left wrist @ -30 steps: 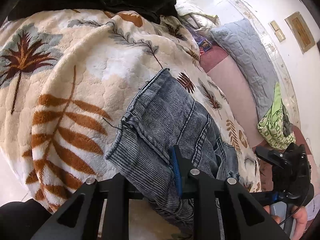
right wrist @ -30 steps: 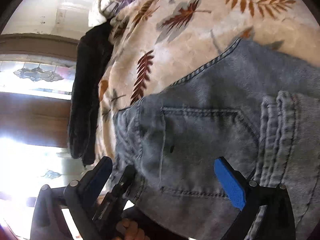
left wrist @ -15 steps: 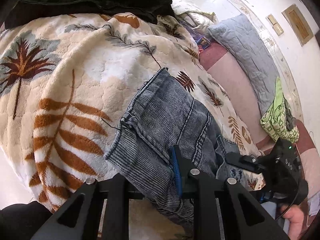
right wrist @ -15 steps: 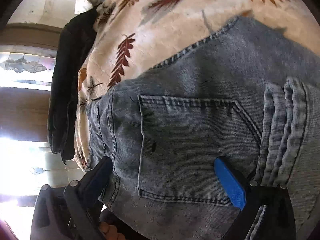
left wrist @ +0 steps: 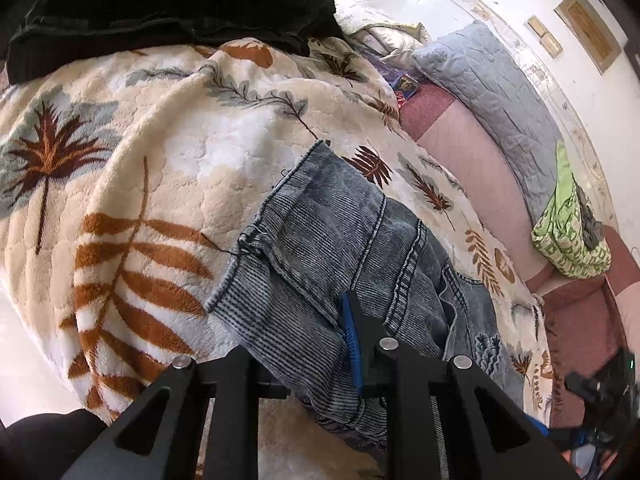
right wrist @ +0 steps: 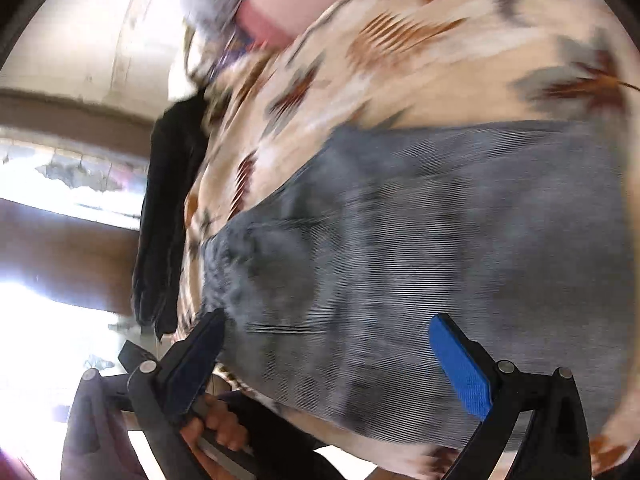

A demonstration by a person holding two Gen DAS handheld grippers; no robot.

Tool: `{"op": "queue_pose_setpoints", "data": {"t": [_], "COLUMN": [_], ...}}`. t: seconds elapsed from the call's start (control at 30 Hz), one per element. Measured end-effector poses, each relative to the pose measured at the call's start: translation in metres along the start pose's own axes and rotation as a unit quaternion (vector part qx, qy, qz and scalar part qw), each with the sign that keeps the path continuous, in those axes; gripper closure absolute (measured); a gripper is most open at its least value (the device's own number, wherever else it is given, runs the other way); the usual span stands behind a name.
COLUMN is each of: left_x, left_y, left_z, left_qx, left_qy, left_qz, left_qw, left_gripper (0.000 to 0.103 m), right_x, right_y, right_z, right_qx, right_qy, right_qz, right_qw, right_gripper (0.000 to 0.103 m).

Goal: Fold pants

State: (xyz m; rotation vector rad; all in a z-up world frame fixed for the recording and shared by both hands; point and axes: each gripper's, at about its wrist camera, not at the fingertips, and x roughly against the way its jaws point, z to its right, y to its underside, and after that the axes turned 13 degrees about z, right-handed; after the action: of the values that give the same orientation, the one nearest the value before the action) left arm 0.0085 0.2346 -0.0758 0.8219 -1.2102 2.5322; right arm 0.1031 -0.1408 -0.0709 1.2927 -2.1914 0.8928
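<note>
I see only one container: a green patterned bag (left wrist: 568, 240) at the far side of the bed, by the pink sheet (left wrist: 476, 172), with something dark grey sticking out of its top; what it is I cannot tell.

My left gripper (left wrist: 316, 344) is clenched on the jeans (left wrist: 332, 240). A thick fold of denim is between its two fingers, the blue pad (left wrist: 352, 340) presses on the cloth, and the jaws are closing a little more at this moment. My right gripper (right wrist: 328, 344) stands wide open above the jeans (right wrist: 440, 240). Its dark pad is at the left edge of the denim and its blue pad (right wrist: 460, 368) is over the middle, and neither one pinches anything. This view is strongly blurred.

The jeans are grey-blue, washed denim. They lie on the cream fleece blanket (left wrist: 132, 184) with brown and grey leaves, bunched near me, with one hem end reaching away over the blanket. A black garment (left wrist: 168, 16) lies at the far edge of the blanket, apart from the jeans.
</note>
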Motion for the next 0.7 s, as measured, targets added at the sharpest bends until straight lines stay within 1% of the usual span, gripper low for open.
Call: {"op": "queue_pose_setpoints", "data": {"t": [0.07, 0.17, 0.27, 0.33, 0.37, 0.4, 0.43, 0.47, 0.5, 0.53, 0.57, 0.6, 0.63, 0.67, 0.7], "left_x": [0.002, 0.011, 0.022, 0.034, 0.041, 0.046, 0.055, 0.064, 0.07, 0.078, 0.084, 0.09, 0.094, 0.094, 0.088], "left_y": [-0.001, -0.003, -0.005, -0.003, 0.001, 0.004, 0.011, 0.022, 0.031, 0.046, 0.06, 0.079, 0.105, 0.124, 0.157], "left_z": [0.005, 0.023, 0.056, 0.091, 0.112, 0.125, 0.148, 0.172, 0.188, 0.21, 0.226, 0.244, 0.263, 0.275, 0.288], "left_qx": [-0.008, -0.045, -0.112, -0.171, -0.207, -0.227, -0.263, -0.304, -0.329, -0.366, -0.393, -0.428, -0.467, -0.493, -0.528], "left_qy": [-0.003, -0.013, -0.023, -0.019, -0.016, -0.012, -0.005, 0.005, 0.013, 0.027, 0.039, 0.054, 0.071, 0.079, 0.091], "left_qz": [0.005, 0.026, 0.052, 0.076, 0.089, 0.097, 0.11, 0.124, 0.132, 0.141, 0.145, 0.145, 0.14, 0.133, 0.106], "left_qw": [0.9999, 0.9985, 0.9921, 0.9821, 0.9742, 0.9689, 0.9584, 0.9446, 0.9348, 0.9197, 0.9071, 0.8904, 0.87, 0.8564, 0.8375], "left_gripper": [0.084, 0.087, 0.089, 0.09, 0.09, 0.09, 0.09, 0.09, 0.09, 0.091, 0.091, 0.091, 0.091, 0.091, 0.091], "right_x": [0.022, 0.048, 0.075, 0.089, 0.095, 0.103, 0.108, 0.115, 0.121, 0.128, 0.133, 0.14, 0.146, 0.15, 0.155], "right_y": [-0.001, 0.0, -0.004, -0.007, -0.007, -0.008, -0.009, -0.01, -0.011, -0.011, -0.012, -0.013, -0.013, -0.012, -0.012], "right_z": [0.023, 0.053, 0.083, 0.099, 0.107, 0.117, 0.124, 0.132, 0.141, 0.149, 0.157, 0.167, 0.176, 0.182, 0.191], "right_qx": [-0.006, -0.018, -0.036, -0.048, -0.056, -0.065, -0.072, -0.081, -0.092, -0.104, -0.116, -0.13, -0.142, -0.152, -0.165], "right_qy": [0.003, 0.0, -0.009, -0.019, -0.025, -0.033, -0.039, -0.044, -0.049, -0.056, -0.063, -0.07, -0.072, -0.073, -0.075], "right_qz": [0.02, 0.046, 0.074, 0.092, 0.102, 0.113, 0.122, 0.132, 0.142, 0.152, 0.162, 0.172, 0.179, 0.185, 0.193], "right_qw": [1.0, 0.999, 0.997, 0.994, 0.993, 0.991, 0.989, 0.987, 0.984, 0.981, 0.978, 0.974, 0.971, 0.968, 0.964], "right_gripper": [0.0, 0.0, 0.0, 0.0, 0.0, 0.0, 0.0, 0.0, 0.0, 0.0, 0.0, 0.0, 0.0, 0.0, 0.0]}}
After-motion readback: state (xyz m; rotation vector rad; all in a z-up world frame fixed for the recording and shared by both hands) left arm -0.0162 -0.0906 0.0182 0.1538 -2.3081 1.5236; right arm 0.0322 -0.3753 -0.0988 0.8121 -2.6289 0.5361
